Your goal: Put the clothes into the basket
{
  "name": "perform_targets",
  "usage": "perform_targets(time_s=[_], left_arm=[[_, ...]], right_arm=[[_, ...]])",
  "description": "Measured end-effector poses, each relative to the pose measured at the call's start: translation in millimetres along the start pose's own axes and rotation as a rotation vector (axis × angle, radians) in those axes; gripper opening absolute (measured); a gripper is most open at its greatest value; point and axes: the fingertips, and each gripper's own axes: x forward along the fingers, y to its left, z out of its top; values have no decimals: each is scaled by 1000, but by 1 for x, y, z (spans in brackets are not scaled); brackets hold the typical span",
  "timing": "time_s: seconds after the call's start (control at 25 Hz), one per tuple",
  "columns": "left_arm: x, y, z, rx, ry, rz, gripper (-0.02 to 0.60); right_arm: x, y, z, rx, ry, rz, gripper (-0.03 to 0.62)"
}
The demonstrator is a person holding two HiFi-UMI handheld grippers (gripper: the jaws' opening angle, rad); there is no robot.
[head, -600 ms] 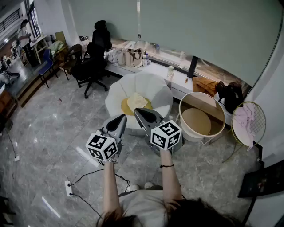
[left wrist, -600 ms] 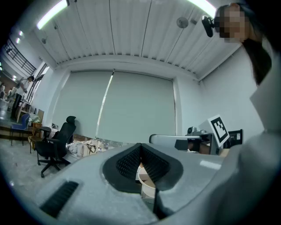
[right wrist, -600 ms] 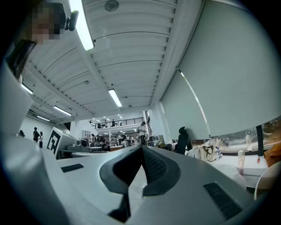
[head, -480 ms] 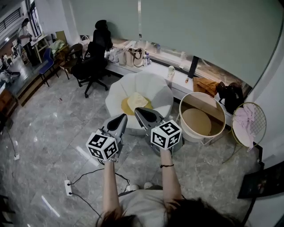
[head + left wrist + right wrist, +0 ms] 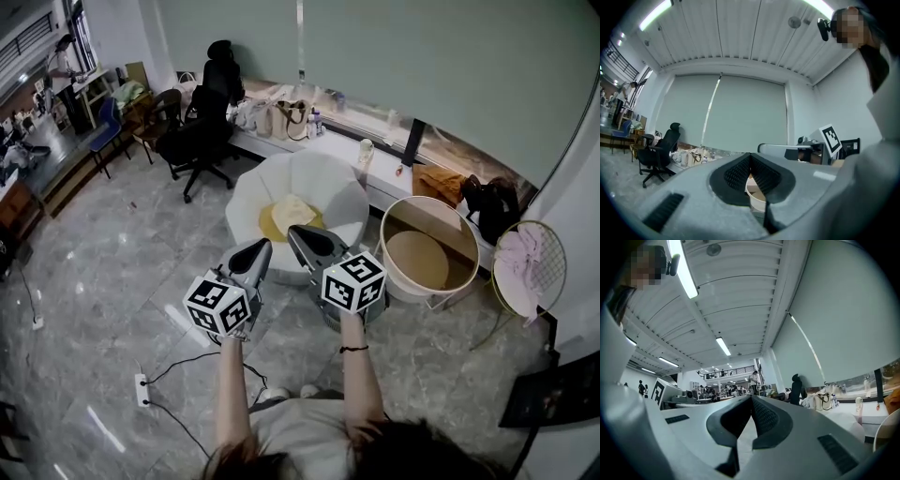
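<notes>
1. Left gripper [image 5: 260,247] is up and level, jaws pressed together with nothing between them.
2. Right gripper [image 5: 296,232] sits just beside it, jaws closed too, empty.
3. Clothes [image 5: 286,217] — yellow and cream — lie on the white chair [image 5: 328,183], just beyond both tips.
4. Basket [image 5: 417,260] stands right of the chair, apart from the clothes.
</notes>
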Motion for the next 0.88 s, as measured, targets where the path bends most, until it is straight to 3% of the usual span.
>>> perform_targets(time_s=[0.52,0.88], left_arm=[[-7,5,2,-12,-12,85,11],[5,31,1,-16,-12,70,11]], right_arm=[[2,-7,-1,20,10,13,9],[26,-27,-6,33,11,-2,9]])
